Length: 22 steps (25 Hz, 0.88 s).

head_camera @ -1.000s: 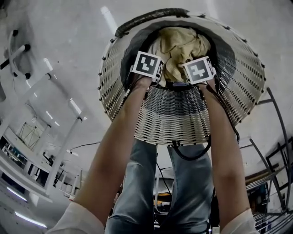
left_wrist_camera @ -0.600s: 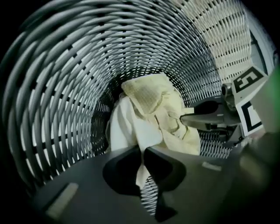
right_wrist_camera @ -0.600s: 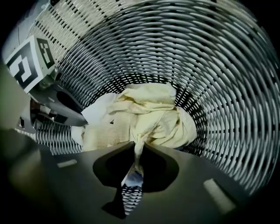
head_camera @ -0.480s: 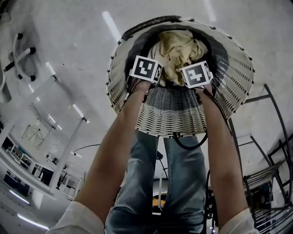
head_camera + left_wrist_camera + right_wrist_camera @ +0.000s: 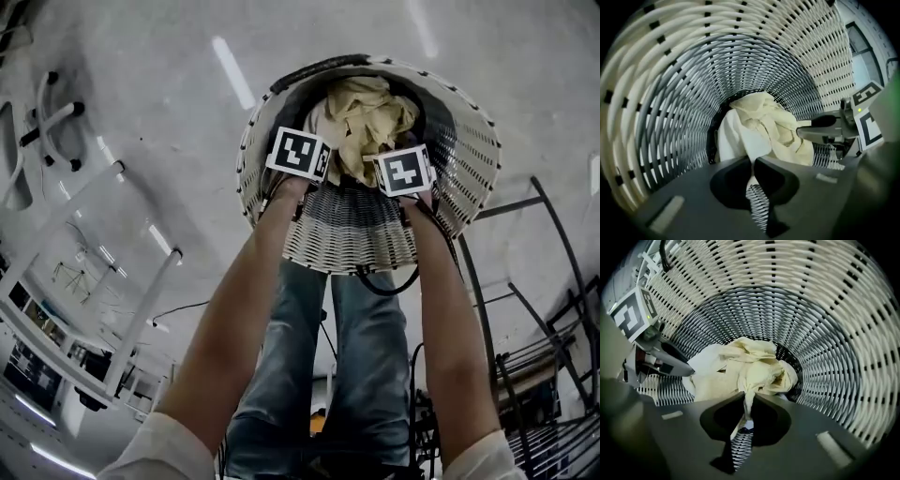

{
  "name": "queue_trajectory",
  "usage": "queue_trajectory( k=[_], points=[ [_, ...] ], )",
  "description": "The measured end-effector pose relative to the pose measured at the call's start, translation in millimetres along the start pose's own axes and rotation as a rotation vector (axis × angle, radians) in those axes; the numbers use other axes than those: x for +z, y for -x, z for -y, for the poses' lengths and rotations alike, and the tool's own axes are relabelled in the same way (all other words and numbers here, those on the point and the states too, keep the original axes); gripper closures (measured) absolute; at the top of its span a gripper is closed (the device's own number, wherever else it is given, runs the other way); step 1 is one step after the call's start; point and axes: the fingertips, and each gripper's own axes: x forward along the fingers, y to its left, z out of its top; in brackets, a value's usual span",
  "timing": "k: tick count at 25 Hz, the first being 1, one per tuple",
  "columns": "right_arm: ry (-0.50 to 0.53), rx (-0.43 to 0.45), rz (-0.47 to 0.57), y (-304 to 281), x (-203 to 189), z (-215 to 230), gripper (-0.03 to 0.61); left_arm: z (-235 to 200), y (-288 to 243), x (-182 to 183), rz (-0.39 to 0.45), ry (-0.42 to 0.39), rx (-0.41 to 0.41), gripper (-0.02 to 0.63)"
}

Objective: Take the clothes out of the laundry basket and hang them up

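Note:
A woven laundry basket stands on the floor in front of the person's legs. A crumpled cream garment lies at its bottom. Both grippers reach inside past the near rim; their marker cubes show, left and right. In the left gripper view my left gripper is shut with a sliver of the pale cloth pinched at its tip. In the right gripper view my right gripper is shut on a twisted fold of the cream garment, which runs down between the jaws.
The basket wall rings both grippers closely. Dark metal rack bars stand to the right of the basket, and white tubular frames lie at the left. A black cable loops below the basket. Jeans-clad legs are underneath.
The basket and both grippers have drifted right and lower in the head view and look smaller. Both grippers stay inside the basket at the garment.

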Motion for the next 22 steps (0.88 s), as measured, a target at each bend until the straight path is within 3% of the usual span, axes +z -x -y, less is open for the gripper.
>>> queue_trajectory(
  k=[10, 22],
  points=[
    [-0.024, -0.004, 0.051, 43, 5, -18, 0.515, 6, 33, -14, 0.007, 0.013, 0.01, 0.588],
    [-0.032, 0.012, 0.136, 94, 4, -24, 0.517, 30, 86, -17, 0.123, 0.081, -0.022, 0.588]
  ],
)
